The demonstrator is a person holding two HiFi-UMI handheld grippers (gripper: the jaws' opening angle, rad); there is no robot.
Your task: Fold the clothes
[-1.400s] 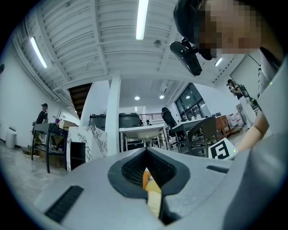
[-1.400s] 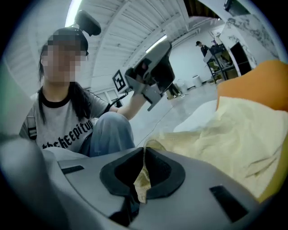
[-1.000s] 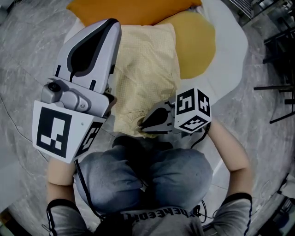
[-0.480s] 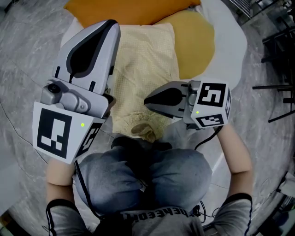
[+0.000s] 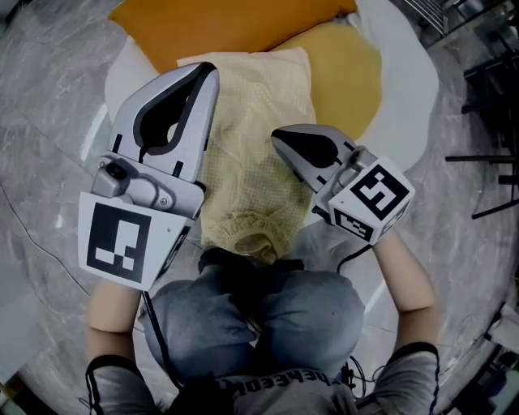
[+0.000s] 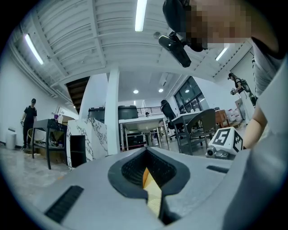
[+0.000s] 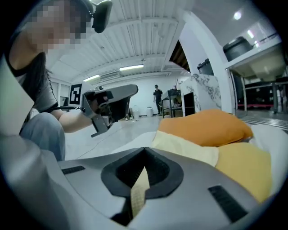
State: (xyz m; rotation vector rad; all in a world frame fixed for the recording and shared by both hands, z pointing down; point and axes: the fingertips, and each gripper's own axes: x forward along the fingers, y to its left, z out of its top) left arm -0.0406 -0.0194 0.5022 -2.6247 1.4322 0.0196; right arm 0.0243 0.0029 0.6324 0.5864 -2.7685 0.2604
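A pale yellow knit garment (image 5: 259, 105) lies on a white sheet (image 5: 405, 73), its near hem bunched by my knees. My left gripper (image 5: 201, 71) hovers over the garment's left edge with its jaws together; I see no cloth hanging from it. My right gripper (image 5: 280, 138) hangs over the garment's middle, pointing away and slightly down. Its jaws have just been closing and now stand shut with nothing pinched between them. In the right gripper view the garment (image 7: 189, 150) runs ahead below the right gripper (image 7: 145, 150), with the left gripper (image 7: 110, 101) off to the left.
An orange cloth (image 5: 219, 24) lies at the garment's far end and a darker yellow one (image 5: 345, 73) at its right. My jeans-clad knees (image 5: 259, 316) touch the near hem. Grey marble floor (image 5: 49, 97) surrounds the sheet. Black furniture frames (image 5: 495, 121) stand at the right.
The right gripper left the garment's near hem, rose and swung away over the garment's middle. The hem now lies bunched by my knees. The left gripper sank a little.
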